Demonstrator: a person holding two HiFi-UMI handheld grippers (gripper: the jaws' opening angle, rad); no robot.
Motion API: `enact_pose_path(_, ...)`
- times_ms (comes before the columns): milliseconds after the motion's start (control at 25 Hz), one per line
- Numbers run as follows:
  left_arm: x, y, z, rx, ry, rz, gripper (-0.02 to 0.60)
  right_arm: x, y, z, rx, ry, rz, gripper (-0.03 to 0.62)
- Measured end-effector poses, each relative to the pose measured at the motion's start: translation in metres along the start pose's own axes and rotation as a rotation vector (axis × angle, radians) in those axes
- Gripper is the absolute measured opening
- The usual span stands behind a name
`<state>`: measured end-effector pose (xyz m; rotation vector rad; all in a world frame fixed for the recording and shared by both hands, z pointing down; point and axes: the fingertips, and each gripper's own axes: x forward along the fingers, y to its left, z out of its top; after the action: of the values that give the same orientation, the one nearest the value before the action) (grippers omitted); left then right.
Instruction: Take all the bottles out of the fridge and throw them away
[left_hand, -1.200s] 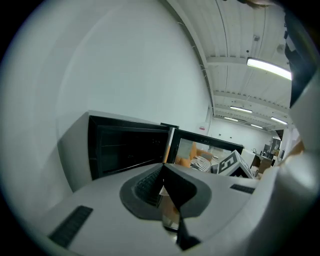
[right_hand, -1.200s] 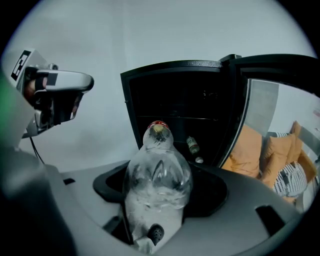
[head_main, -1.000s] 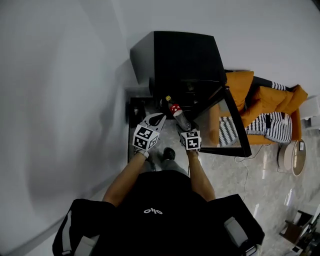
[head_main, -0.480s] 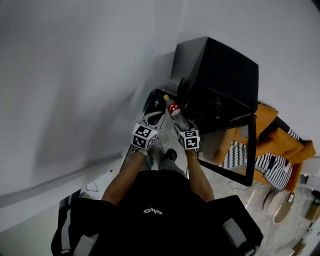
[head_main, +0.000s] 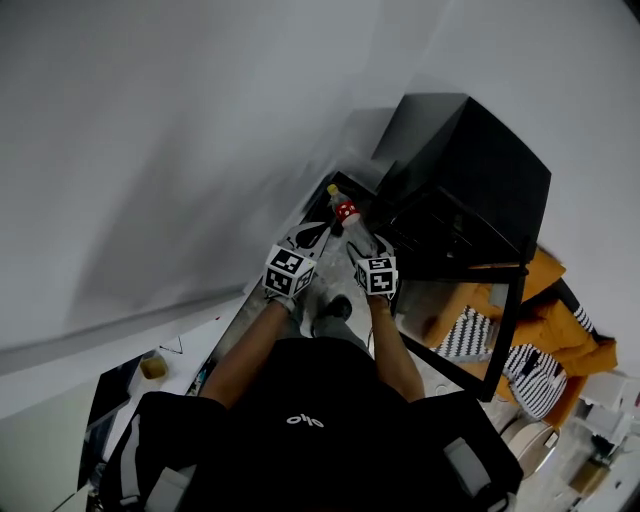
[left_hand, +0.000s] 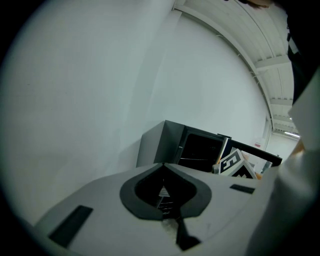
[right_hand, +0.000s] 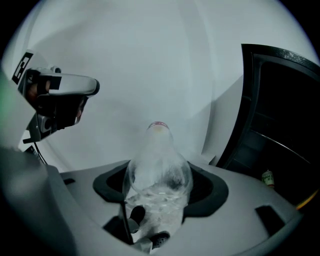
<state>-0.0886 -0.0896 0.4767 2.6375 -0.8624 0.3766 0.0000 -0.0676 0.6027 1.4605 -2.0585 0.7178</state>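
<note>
A clear plastic bottle (head_main: 346, 214) with a red label and a yellow cap points away from me, and my right gripper (head_main: 362, 243) is shut on its body. In the right gripper view the bottle (right_hand: 158, 165) fills the gap between the jaws, neck forward. My left gripper (head_main: 318, 232) hangs beside it to the left, shut and empty, its tips (left_hand: 162, 167) meeting. The black fridge (head_main: 465, 170) stands open to the right. One small bottle (right_hand: 268, 177) shows low inside the fridge (right_hand: 280, 120).
The fridge's glass door (head_main: 470, 320) swings out to my right. A dark-rimmed box (head_main: 312, 203) sits on the floor between the white wall (head_main: 180, 150) and the fridge, below both grippers. An orange and striped heap (head_main: 545, 330) lies beyond the door. A dark tray (head_main: 120, 385) is at lower left.
My view has swung left, so the fridge has slid to the right and more wall shows. Both grippers, the right one still holding the bottle, now point toward the wall side.
</note>
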Motion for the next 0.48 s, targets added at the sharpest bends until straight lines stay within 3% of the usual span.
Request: enact_pose_path(480, 0.007, 0.036, -0.013, -0.031, 0.032, 0.026, 0.006, 0.043, 0.000, -0.002, -0.001, 0.061, 0.012, 0.307)
